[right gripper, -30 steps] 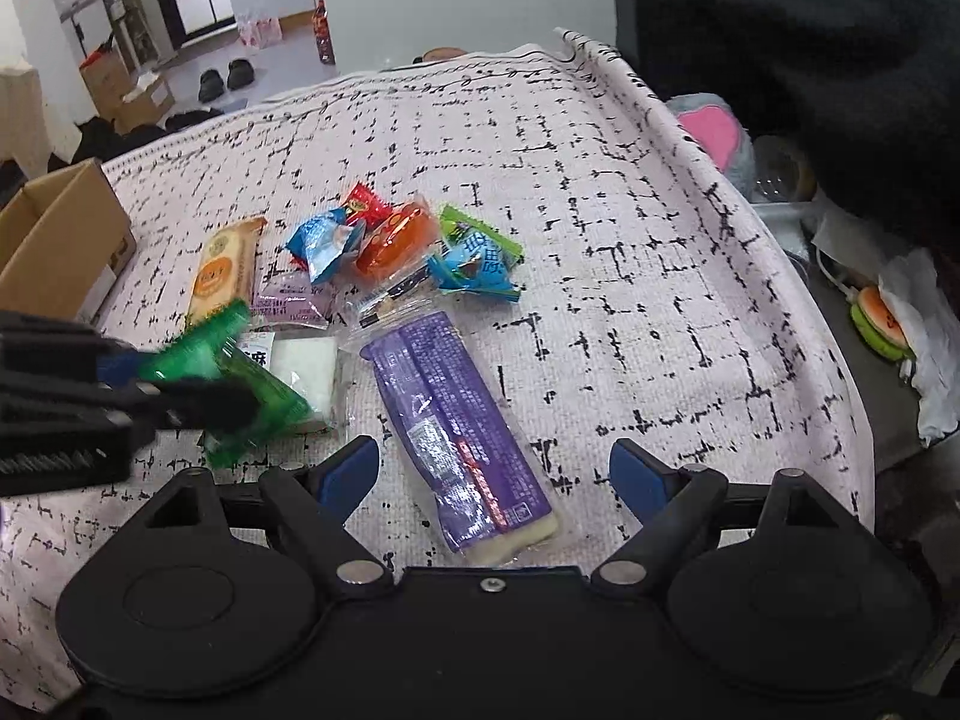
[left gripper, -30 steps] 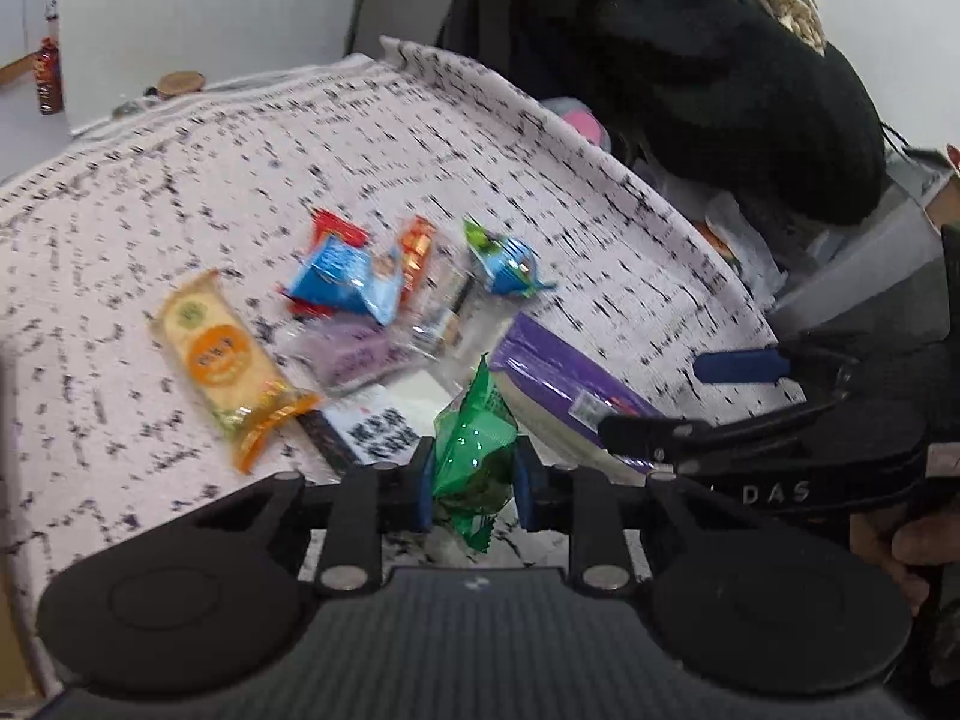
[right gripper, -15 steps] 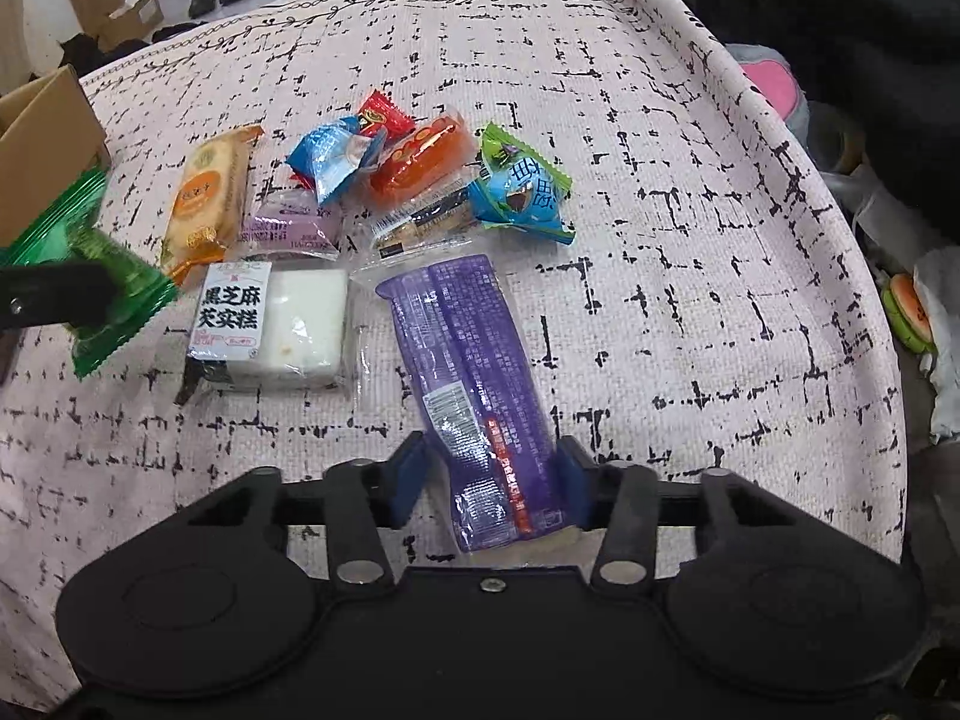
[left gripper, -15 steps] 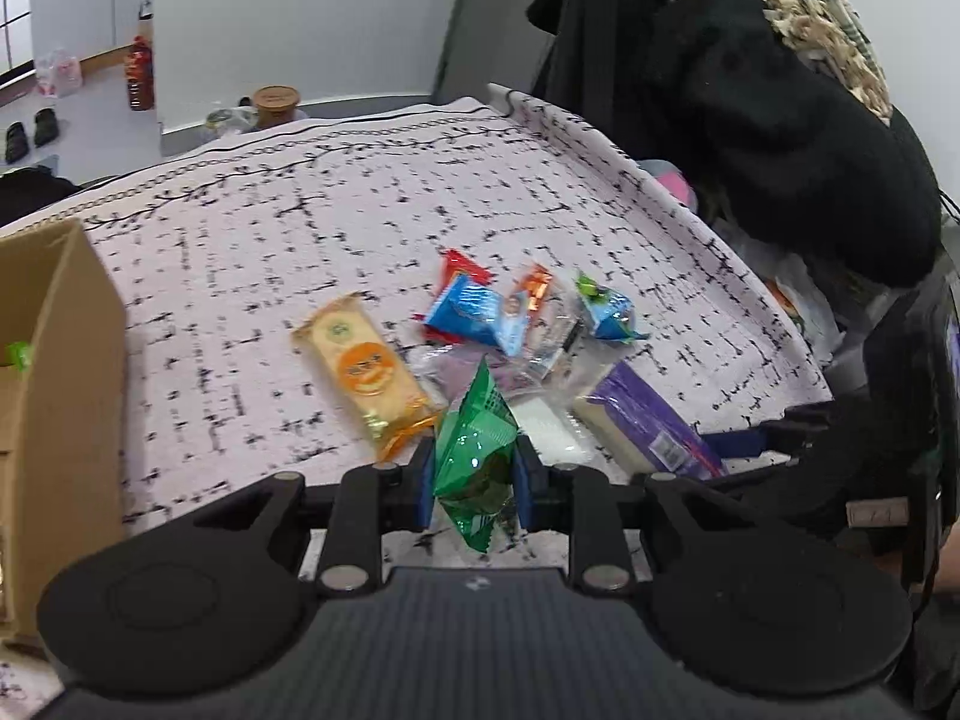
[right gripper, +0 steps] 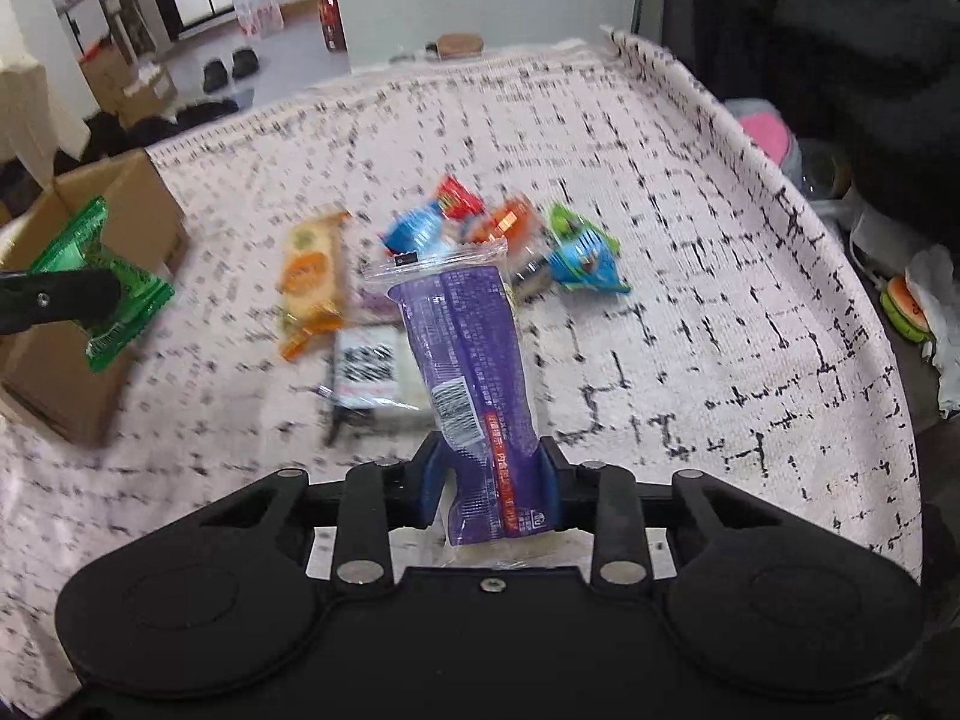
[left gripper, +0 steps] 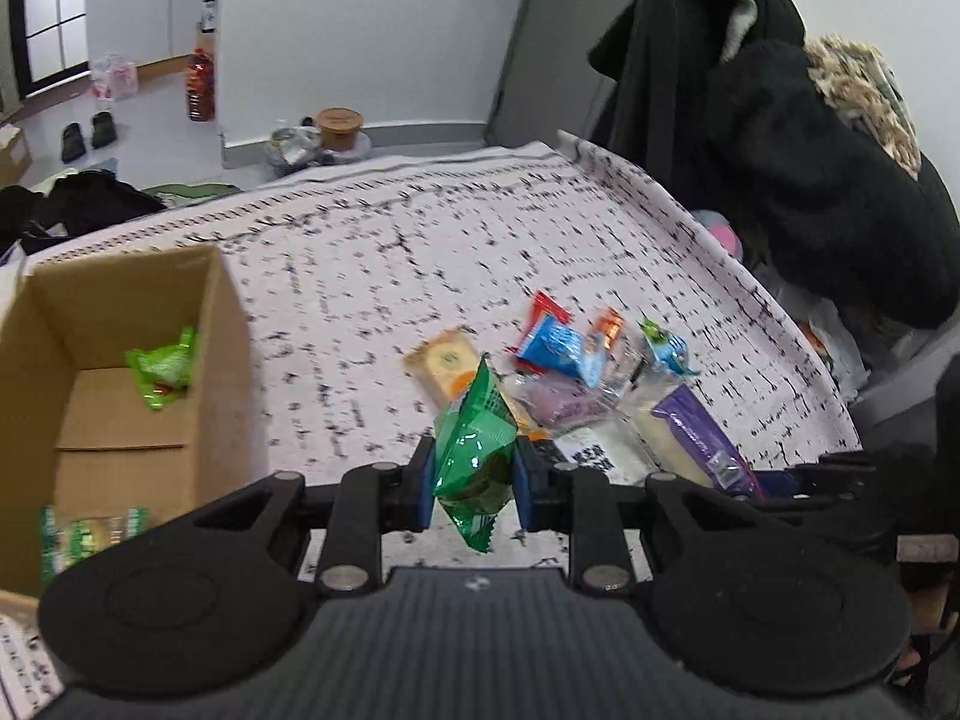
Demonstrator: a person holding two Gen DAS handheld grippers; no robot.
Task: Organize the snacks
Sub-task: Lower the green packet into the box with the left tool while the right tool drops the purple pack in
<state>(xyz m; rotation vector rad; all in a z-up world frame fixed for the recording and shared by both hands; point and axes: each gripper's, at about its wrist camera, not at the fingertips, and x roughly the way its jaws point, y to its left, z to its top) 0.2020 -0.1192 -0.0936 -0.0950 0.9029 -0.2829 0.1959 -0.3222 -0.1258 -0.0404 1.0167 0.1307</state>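
Observation:
My left gripper [left gripper: 474,483] is shut on a green snack packet [left gripper: 475,441] and holds it above the cloth, right of an open cardboard box [left gripper: 120,360]. The box holds a light green packet [left gripper: 162,367]. My right gripper [right gripper: 489,495] is shut on a long purple packet [right gripper: 465,372], lifted off the cloth. In the right wrist view the left gripper [right gripper: 57,300] with the green packet [right gripper: 114,294] is at the left, by the box [right gripper: 120,210]. Loose snacks remain on the cloth: a yellow-orange bar [right gripper: 309,276], a blue packet [right gripper: 414,231], a white cake pack [right gripper: 372,375].
The table has a white cloth with black dashes [right gripper: 690,276]. Its right edge drops to clutter and dark coats [left gripper: 810,168]. A green-blue packet [right gripper: 585,258], a red one [right gripper: 456,198] and an orange one [right gripper: 507,222] lie in the pile. Bottles and shoes stand on the far floor.
My left gripper carried the green packet left, bringing the box into view. My right gripper closed on the purple packet and lifted it off the cloth.

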